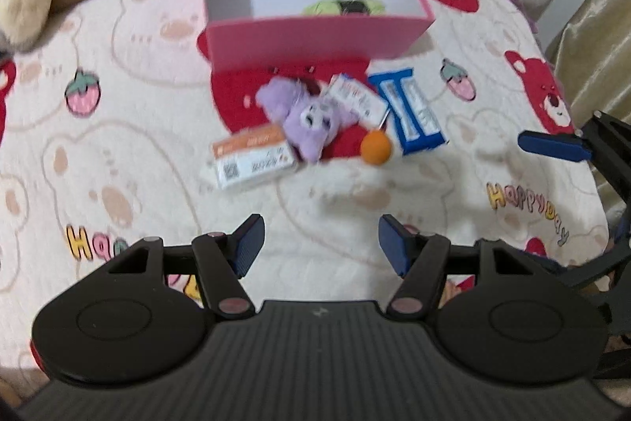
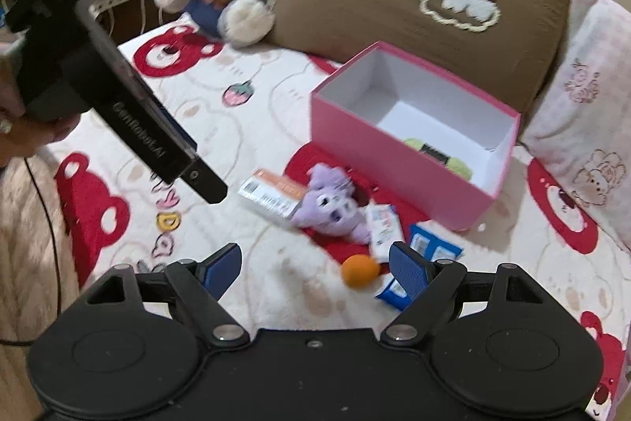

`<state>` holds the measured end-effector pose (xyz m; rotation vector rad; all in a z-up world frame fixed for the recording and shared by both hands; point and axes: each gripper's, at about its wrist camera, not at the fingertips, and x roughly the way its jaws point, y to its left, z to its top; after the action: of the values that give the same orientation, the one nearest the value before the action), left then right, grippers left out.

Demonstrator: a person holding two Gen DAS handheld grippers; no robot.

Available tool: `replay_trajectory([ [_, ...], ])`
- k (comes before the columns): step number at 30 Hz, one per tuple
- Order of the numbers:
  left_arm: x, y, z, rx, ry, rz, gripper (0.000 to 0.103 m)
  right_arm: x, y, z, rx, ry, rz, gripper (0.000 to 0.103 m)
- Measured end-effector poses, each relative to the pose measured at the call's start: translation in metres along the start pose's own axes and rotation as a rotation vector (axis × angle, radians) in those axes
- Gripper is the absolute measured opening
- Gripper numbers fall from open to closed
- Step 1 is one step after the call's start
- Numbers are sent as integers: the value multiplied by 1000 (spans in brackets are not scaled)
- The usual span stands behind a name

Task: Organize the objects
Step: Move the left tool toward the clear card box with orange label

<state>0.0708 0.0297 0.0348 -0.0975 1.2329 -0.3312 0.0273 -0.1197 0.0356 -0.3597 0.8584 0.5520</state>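
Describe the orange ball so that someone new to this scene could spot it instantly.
Find the open pink box on the bear-print bedspread. In front of it lies a small pile around a purple plush toy. The orange ball sits at its near edge, the only round, plain thing there.

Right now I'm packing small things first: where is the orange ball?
The orange ball lies on the bedspread in front of the pink box, between the purple plush toy and the blue packet.

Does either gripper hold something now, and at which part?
Nothing is held. The left gripper and right gripper are both open above the blanket.
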Motion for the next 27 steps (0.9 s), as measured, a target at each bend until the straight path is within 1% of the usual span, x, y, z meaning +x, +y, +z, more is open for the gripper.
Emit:
replay_trajectory([
  [4, 12, 11, -8, -6, 14, 2, 63, 12, 12, -8, -11, 18, 37, 86],
  [7, 19, 14, -12, 6, 3, 25, 64, 24, 20, -13, -28, 9, 80, 86],
  [9, 23, 15, -15, 19, -13, 26, 67, 34, 23, -14, -23, 1, 107, 86],
  [11, 25, 18, -14, 20, -33, 19, 73, 44, 24, -14, -12, -3, 121, 86],
  [14, 32, 23, -13, 19, -63, 29, 81, 62, 27, -16, -8, -15, 137, 86],
  [19, 49, 37, -5, -5, -99, 31, 84, 96, 36, -19, -41, -47, 143, 89],
  [22, 64, 48, 0, -26, -103, 28, 84, 120, 39, -21, -55, -63, 155, 89],
  [25, 78, 57, 3, -16, -102, 16, 84, 147, 38, -21, -43, -17, 168, 89],
  [27, 86, 62, 4, -18, -114, 25, 85, 162, 37, -21, -36, 1, 164, 89],
])
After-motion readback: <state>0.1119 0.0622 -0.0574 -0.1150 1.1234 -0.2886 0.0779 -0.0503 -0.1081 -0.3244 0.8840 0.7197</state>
